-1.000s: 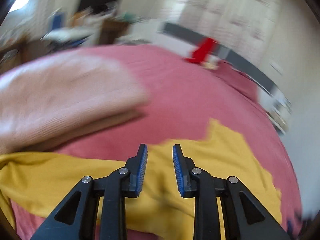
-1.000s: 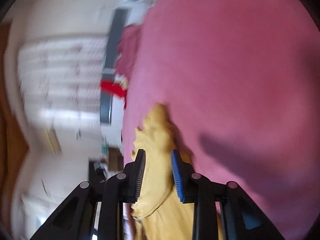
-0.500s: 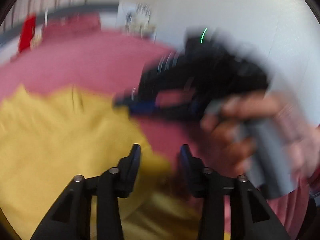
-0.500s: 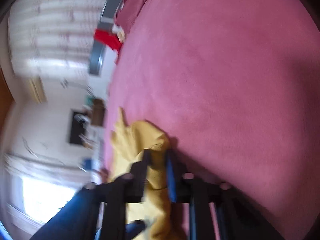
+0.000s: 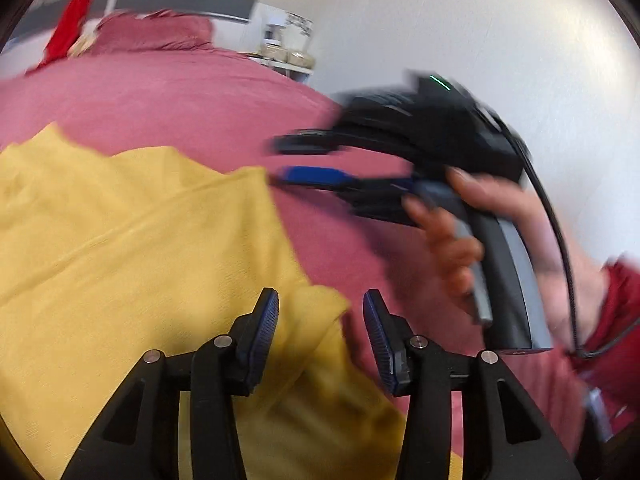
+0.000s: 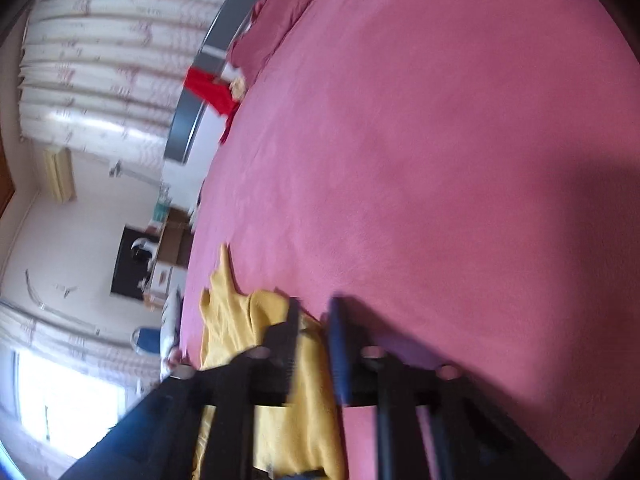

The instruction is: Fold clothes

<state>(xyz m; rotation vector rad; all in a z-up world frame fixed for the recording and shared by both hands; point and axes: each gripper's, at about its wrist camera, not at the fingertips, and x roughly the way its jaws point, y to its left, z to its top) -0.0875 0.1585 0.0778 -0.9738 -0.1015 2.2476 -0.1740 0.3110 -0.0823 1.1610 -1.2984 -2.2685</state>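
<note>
Both sets of jaws opening over the pink bedspread (image 5: 168, 92), left gripper (image 5: 320, 334) straddling a corner of the flat yellow garment (image 5: 120, 240) without pinching, right gripper (image 6: 312, 344) parted, empty, at its edge.

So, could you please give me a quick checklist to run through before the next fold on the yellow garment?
1. Left gripper free of cloth: ok; its jaws are opening, with an edge of the yellow garment lying under them, not pinched.
2. Right gripper released: ok; its jaws are opening, with nothing between them in the left wrist view.
3. Garment lying flat: not ok; the edge by the left gripper is bunched.
4. Garment fully on the pink bedspread: cannot tell; part runs out of frame.
5. Sharp view for aiming: not ok; the right gripper is motion-blurred in both views.
</note>
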